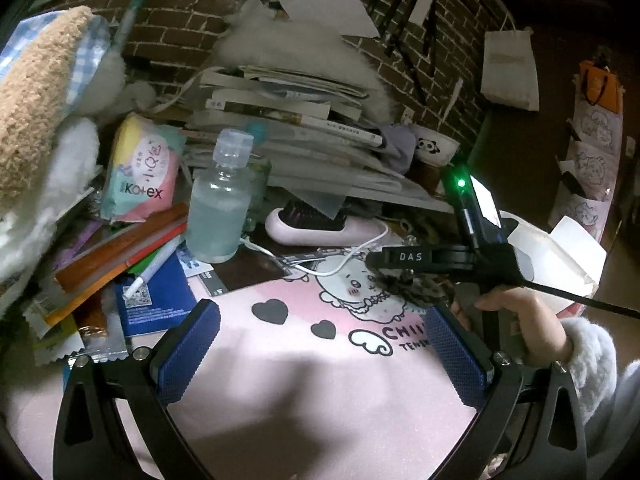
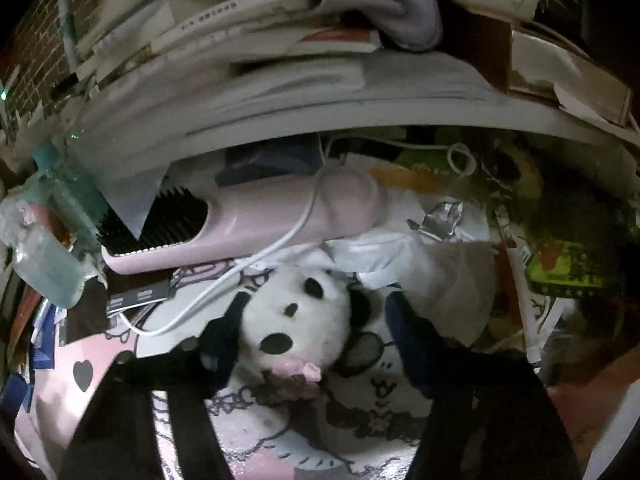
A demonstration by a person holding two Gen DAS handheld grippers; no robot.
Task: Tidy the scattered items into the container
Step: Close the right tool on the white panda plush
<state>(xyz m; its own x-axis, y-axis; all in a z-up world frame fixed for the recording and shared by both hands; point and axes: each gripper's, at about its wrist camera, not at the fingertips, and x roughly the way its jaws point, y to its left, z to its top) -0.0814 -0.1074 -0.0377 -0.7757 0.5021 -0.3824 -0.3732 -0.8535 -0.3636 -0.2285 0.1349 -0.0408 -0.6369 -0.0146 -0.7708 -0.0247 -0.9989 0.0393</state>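
White-and-black plush panda toy is clamped by the right gripper over the pink mat, the left gripper held apart and empty; clutter remains untidied.

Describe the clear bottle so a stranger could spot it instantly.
Start at the tall stack of books against the brick wall. Just in front of its left end, the bottle stands upright beside the pink Kotex pack. It alone is see-through, with pale liquid and a clear cap.
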